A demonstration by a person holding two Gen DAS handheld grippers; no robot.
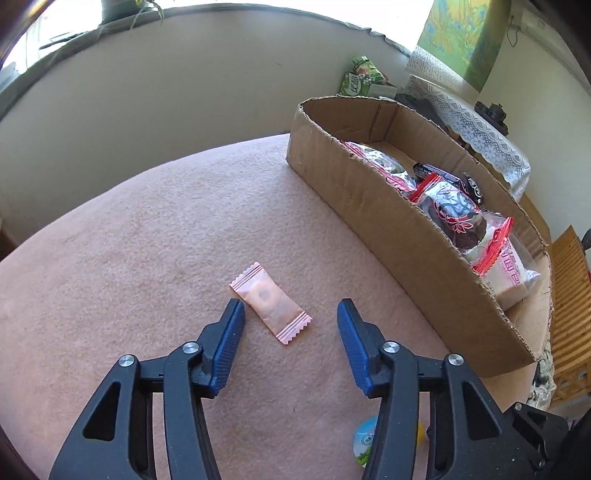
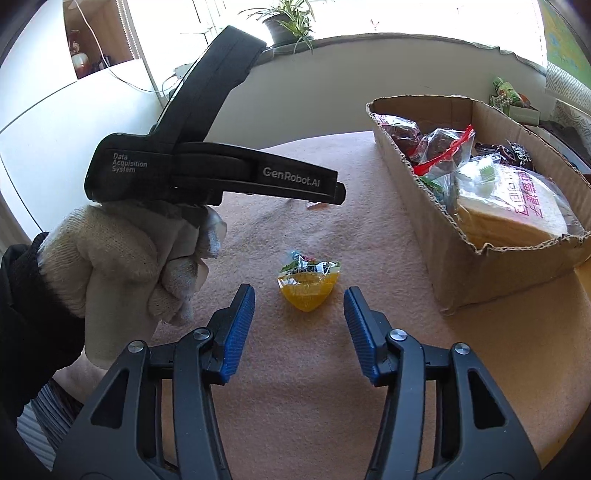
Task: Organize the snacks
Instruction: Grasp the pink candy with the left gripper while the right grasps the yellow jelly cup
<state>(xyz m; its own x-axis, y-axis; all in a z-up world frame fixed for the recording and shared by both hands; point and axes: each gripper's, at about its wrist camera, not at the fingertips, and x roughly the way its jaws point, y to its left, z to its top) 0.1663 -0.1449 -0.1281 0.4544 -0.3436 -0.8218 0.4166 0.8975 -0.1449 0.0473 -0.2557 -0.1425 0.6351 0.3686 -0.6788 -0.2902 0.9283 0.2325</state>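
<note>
A pink wrapped candy [image 1: 270, 303] lies on the pink cloth, just ahead of and between the tips of my open left gripper [image 1: 290, 308], nearer the left finger. A yellow jelly cup [image 2: 308, 282] with a printed lid lies just ahead of my open right gripper [image 2: 299, 295], between its tips; it also peeks out under the right finger in the left wrist view [image 1: 365, 443]. A cardboard box [image 1: 369, 206] holds several bagged snacks; it also shows at the right in the right wrist view [image 2: 491, 273]. The left gripper body [image 2: 207, 162], held by a gloved hand, shows in the right wrist view.
The pink cloth [image 1: 147, 258] covers the table. A wall and window sill with a plant [image 2: 291, 18] lie behind. Green packets [image 1: 364, 75] and a lace-covered piece of furniture [image 1: 472, 122] stand beyond the box. A wooden slatted seat [image 1: 570, 306] is at the right.
</note>
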